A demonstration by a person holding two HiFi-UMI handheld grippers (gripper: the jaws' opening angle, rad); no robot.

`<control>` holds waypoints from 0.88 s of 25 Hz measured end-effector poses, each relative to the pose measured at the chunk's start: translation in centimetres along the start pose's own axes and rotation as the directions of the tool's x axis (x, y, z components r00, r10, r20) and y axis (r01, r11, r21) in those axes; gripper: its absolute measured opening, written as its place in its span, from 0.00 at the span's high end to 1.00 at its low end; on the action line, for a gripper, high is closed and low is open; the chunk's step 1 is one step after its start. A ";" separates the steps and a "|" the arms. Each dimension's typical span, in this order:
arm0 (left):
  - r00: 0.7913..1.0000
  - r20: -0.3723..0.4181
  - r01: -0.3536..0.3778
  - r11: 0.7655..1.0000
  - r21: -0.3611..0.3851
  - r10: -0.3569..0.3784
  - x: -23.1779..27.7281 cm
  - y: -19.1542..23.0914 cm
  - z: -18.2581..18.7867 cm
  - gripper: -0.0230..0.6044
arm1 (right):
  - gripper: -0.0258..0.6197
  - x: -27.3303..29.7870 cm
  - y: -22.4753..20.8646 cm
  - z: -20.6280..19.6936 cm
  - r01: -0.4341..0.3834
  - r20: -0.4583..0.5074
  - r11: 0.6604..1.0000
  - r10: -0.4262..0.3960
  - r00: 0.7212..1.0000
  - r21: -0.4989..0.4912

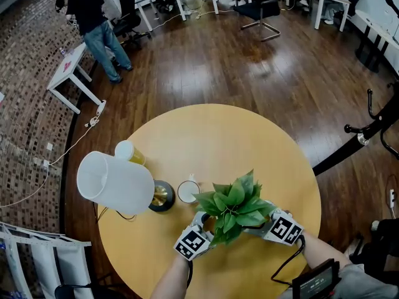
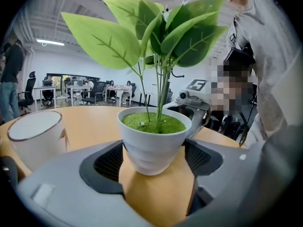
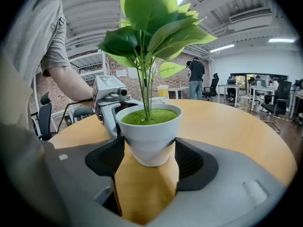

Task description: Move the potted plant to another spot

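The potted plant (image 1: 234,207), green leaves in a small white ribbed pot (image 2: 154,143), is near the front edge of the round yellow table (image 1: 206,136). In the head view the leaves hide the pot. My left gripper (image 1: 207,223) grips it from the left and my right gripper (image 1: 255,225) from the right. In the left gripper view the black pads (image 2: 110,162) press both sides of the pot. The right gripper view shows the same hold on the pot (image 3: 149,131). The pot's base is at the tabletop; I cannot tell whether it touches.
A white lampshade (image 1: 115,182) on a brass base (image 1: 162,196) lies to the left, beside a yellow cup (image 1: 129,152). A white cup (image 1: 187,191) stands close to the plant's left. A person (image 1: 93,17) stands by a small white table (image 1: 72,73) far back left.
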State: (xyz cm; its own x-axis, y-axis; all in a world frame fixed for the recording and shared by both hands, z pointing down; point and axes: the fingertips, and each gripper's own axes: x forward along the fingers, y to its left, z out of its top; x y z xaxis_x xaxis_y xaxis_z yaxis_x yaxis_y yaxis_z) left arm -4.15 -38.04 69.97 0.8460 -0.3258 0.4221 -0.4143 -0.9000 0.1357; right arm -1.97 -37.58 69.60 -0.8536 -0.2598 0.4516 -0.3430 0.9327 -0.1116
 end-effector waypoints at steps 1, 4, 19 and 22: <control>1.000 0.000 -0.002 1.000 -0.001 0.002 0.0 0.0 0.0 0.32 | 0.43 0.0 0.0 0.0 0.000 0.000 1.000 0.000 1.000 -0.003; 1.000 -0.008 -0.006 1.000 0.004 0.006 0.1 -0.1 -0.2 0.32 | 0.43 0.0 0.1 -0.2 0.000 0.000 1.000 0.000 1.000 -0.007; 1.000 -0.012 -0.014 1.000 -0.009 0.014 0.2 -0.4 -0.9 0.32 | 0.43 0.0 0.3 -0.7 0.011 -0.010 0.999 -0.011 1.000 -0.033; 1.000 -0.014 -0.025 0.999 -0.020 0.025 0.4 -0.2 -1.3 0.30 | 0.42 0.1 0.1 -1.2 0.009 -0.010 1.000 -0.009 1.000 -0.018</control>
State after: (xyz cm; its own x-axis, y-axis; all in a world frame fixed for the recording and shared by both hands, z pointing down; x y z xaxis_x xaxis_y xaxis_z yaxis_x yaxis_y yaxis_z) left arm -4.20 -37.64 71.22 0.8305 -0.3439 0.4381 -0.4422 -0.8854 0.1432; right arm -1.67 -37.20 70.67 -0.8463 -0.2658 0.4616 -0.3434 0.9347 -0.0913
